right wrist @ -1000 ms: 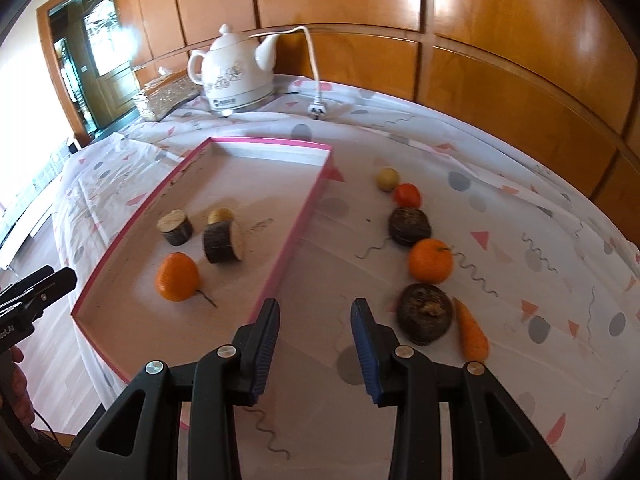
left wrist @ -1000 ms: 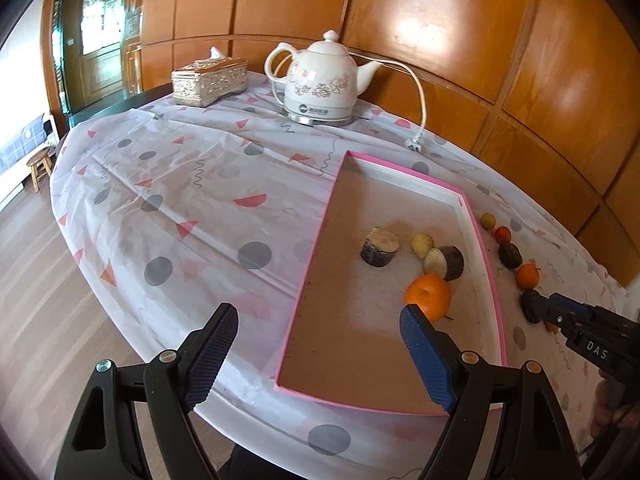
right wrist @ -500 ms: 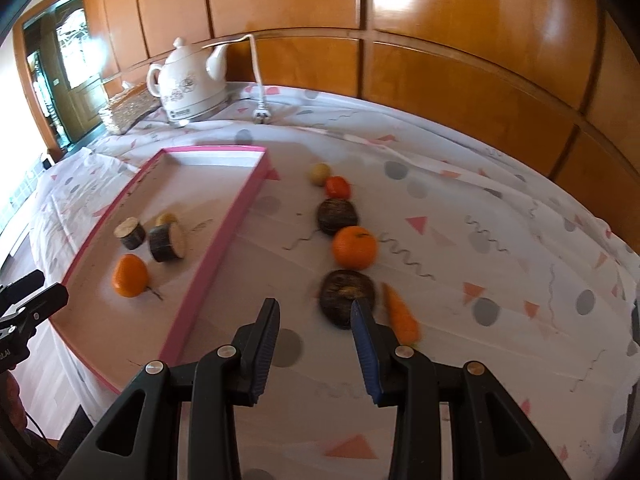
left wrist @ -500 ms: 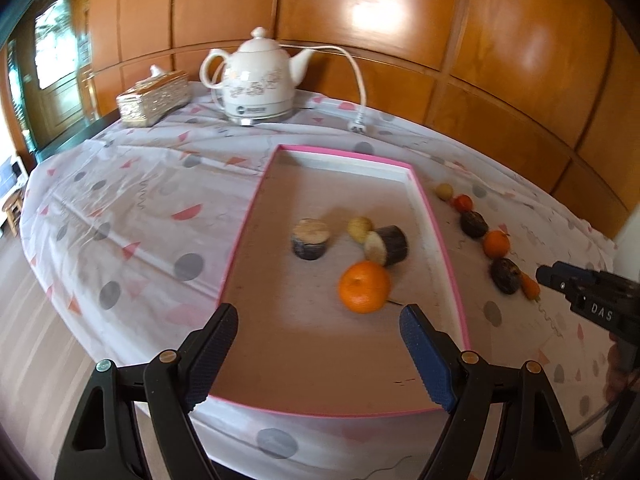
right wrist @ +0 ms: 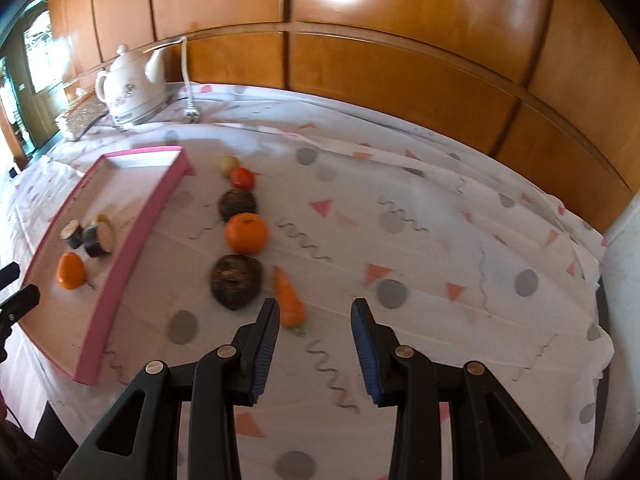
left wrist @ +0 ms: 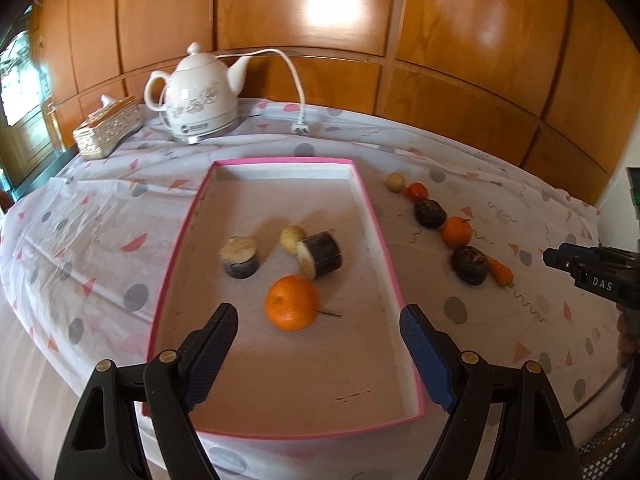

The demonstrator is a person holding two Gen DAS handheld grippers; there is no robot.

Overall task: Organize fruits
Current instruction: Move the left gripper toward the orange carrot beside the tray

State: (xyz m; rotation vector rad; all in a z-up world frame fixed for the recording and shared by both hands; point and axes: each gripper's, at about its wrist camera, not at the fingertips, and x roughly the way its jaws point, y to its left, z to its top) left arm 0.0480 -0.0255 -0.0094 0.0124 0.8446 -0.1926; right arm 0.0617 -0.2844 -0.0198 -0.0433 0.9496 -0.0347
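Moved, left view: my left tongs (left wrist: 318, 350) have swung rightward along the near edge of the surface (left wrist: 100, 216); the pink tray (left wrist: 376, 216), off to the right a second ago, now sits square ahead. Tongs wide, holding nothing.
Contents of tray: one orange (left wrist: 293, 302) nearest the tongs, two cut log-like pieces (left wrist: 240, 257) and (left wrist: 320, 255), one small yellowish fruit (left wrist: 291, 238) touching the second piece.

Moved, right view: my right tongs (right wrist: 314, 350) have slid away from the tray's right wall toward the row of loose fruit. Tongs narrow, nothing between them.
Row on the cloth, near to far: carrot (right wrist: 289, 299) just ahead of the left pad; dark round fruit (right wrist: 236, 286); second orange (right wrist: 246, 232); another dark one (right wrist: 238, 203); small red one (right wrist: 242, 178); pale one (right wrist: 229, 164).

Reading: four items are in the tray, six are still outside it. The right tongs look lined up on the carrot end of the row, so I judge the next pick starts there; they may want a little more gap for the dark fruit.
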